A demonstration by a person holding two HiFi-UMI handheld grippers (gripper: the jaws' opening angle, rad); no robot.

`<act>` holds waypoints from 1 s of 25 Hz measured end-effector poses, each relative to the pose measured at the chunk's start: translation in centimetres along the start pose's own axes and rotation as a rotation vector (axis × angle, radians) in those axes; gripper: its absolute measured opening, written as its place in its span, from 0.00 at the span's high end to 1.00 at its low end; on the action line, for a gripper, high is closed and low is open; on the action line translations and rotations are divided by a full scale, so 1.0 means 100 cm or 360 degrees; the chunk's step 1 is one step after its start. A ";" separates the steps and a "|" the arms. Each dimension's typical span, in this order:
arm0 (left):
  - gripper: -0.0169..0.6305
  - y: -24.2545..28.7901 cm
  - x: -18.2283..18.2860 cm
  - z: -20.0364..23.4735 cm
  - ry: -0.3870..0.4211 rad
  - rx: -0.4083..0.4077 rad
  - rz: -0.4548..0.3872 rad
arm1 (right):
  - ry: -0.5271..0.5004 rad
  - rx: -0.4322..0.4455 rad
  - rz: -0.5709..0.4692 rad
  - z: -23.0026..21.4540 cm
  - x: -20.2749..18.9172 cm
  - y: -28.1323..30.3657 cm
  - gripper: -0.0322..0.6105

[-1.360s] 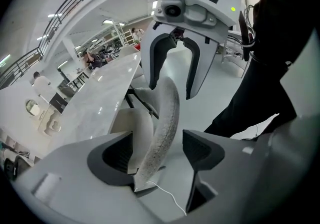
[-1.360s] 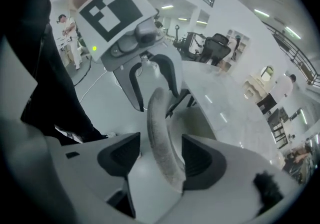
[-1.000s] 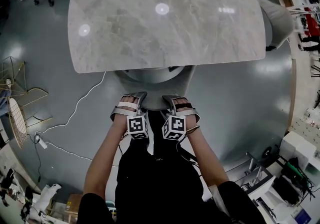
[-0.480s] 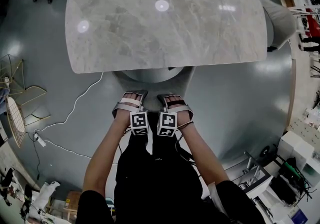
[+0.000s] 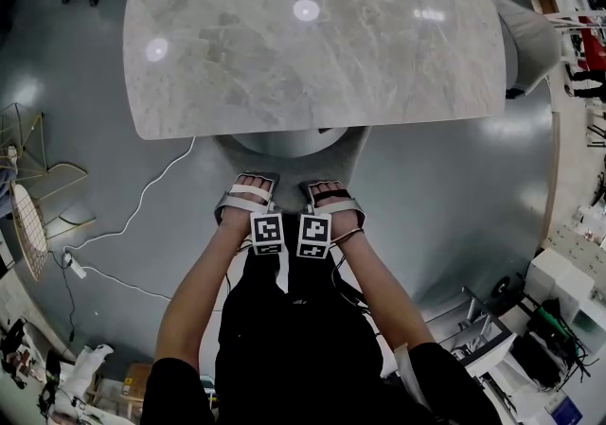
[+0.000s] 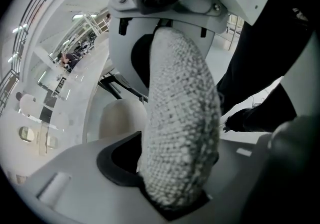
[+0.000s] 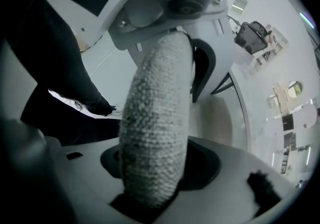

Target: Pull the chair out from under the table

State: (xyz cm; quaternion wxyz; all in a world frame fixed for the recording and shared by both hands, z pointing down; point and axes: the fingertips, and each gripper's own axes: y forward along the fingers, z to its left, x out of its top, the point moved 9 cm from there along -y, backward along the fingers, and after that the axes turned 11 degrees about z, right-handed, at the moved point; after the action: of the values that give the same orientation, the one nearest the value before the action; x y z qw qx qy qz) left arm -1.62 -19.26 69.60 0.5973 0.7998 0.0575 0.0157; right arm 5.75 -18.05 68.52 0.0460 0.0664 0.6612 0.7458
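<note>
Bouclé chair back (image 6: 180,133) crosswise, facing table (image 5: 312,82), left gripper (image 5: 248,188) closing tight on it, right gripper (image 5: 328,190) closing, loose.

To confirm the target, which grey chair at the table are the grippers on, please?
The chair at the table's near edge: left gripper and right gripper have just been closing around its back. The other chair stands at its right end.

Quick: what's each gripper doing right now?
Left gripper: fingers have just been closing, now clamped on the chair backrest.
Right gripper: fingers have just been closing, not yet touching the backrest between them.
</note>
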 end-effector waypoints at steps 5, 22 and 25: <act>0.70 0.001 -0.001 -0.001 0.0084 -0.0023 -0.0015 | -0.0088 -0.0136 0.0019 0.002 0.000 0.003 0.71; 0.81 0.000 0.001 -0.005 0.0142 -0.0109 -0.0006 | -0.0100 -0.0131 0.0031 0.003 -0.001 0.002 0.76; 0.82 0.000 0.002 -0.007 0.0138 -0.0119 0.0003 | -0.0091 -0.0135 0.0027 0.005 -0.001 0.001 0.77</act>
State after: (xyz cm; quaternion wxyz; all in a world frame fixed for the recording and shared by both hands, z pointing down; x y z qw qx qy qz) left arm -1.49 -18.54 69.76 0.6238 0.7755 0.0821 0.0531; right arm 5.97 -17.56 68.65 0.0614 0.0912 0.6268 0.7714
